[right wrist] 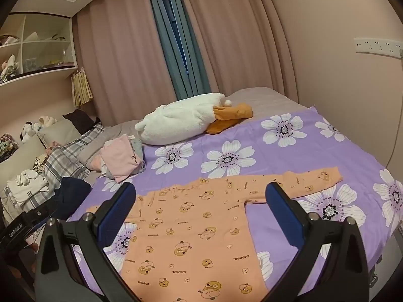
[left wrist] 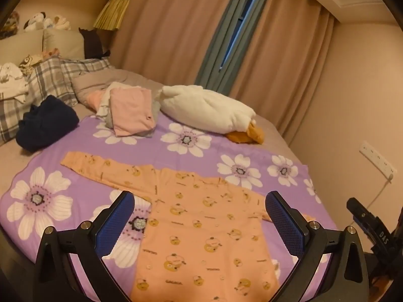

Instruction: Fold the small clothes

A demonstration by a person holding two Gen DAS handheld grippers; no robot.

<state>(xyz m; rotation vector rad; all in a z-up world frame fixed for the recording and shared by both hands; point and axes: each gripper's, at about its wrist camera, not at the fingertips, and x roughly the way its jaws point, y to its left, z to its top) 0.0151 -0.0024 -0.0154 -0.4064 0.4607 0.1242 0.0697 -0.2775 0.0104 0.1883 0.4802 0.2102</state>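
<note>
Peach cotton fills the foreground: a small long-sleeved top (left wrist: 201, 236) printed with cartoon ducks lies flat on a purple flowered sheet (left wrist: 75, 138), body running toward the cameras, both sleeves stretched out sideways across the bed. The left gripper (left wrist: 200, 222) hangs just above it, jaws spread wide and empty, its nearer sleeve reaching away to the left. The right gripper (right wrist: 201, 217) hovers beside it, jaws equally wide with nothing between them, the other sleeve (right wrist: 309, 178) trailing off to the right. Each sleeve therefore lies nearest the claw on its own side, suggesting an inward fold across the chest comes first. Behind, a pink folded stack (left wrist: 131, 113) sits near a white plush duck (left wrist: 209, 113), well apart from the top.
</note>
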